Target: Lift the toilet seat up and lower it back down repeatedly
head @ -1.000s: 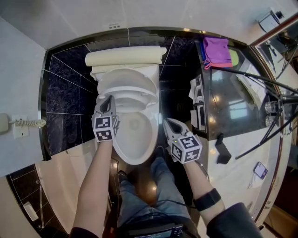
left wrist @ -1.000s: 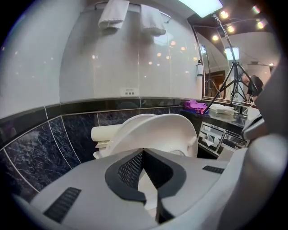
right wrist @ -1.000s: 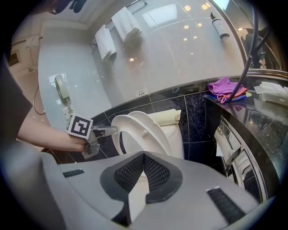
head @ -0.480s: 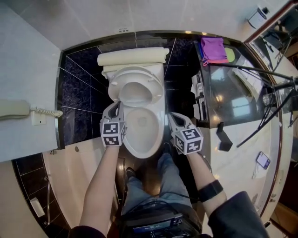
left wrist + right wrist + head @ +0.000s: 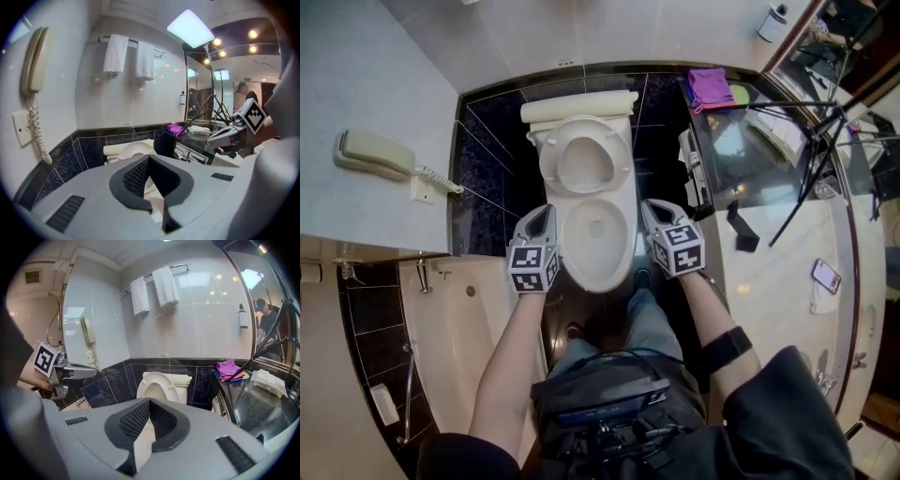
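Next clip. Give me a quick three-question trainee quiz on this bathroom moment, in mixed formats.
1. True or false: the toilet seat stands raised, off the bowl.
2. Fill in: the wall phone hangs on the person's ___ side.
3. What does the right gripper hold? A) the seat's rim B) the phone C) nothing, its jaws are shut

Key: 1 true; 2 left; 3 C.
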The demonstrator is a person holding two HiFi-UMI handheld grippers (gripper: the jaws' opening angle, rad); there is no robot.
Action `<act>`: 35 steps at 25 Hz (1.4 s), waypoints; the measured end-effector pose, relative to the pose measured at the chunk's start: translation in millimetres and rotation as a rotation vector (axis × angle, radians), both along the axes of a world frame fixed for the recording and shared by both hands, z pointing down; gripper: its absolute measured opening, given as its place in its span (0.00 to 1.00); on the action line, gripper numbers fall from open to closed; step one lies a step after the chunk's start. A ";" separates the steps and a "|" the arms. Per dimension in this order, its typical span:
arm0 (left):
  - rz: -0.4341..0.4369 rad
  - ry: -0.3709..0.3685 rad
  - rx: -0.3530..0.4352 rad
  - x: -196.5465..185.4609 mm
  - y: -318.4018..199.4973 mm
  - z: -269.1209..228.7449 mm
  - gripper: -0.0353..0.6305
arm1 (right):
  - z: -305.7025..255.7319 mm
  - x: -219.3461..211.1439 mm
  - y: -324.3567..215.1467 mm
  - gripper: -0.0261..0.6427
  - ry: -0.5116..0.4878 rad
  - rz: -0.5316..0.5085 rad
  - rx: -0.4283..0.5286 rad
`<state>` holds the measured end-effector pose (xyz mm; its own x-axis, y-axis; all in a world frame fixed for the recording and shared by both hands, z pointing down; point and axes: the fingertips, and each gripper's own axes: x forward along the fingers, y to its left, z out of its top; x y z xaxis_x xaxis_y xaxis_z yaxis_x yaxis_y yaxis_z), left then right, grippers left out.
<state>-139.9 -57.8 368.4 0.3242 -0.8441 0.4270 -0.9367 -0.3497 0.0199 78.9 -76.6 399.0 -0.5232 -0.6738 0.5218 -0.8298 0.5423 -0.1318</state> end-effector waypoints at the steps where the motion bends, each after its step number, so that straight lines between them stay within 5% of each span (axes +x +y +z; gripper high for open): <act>1: 0.005 0.007 0.009 -1.4 10.0 -8.3 0.05 | -6.4 -1.1 8.7 0.06 0.009 0.001 0.010; 17: 0.061 0.034 0.054 -26.1 119.2 -47.5 0.05 | -34.3 6.8 123.0 0.06 0.027 0.103 0.039; 35: 0.037 0.037 0.045 -26.7 134.0 -40.7 0.05 | -20.6 23.9 131.1 0.06 0.034 0.133 0.011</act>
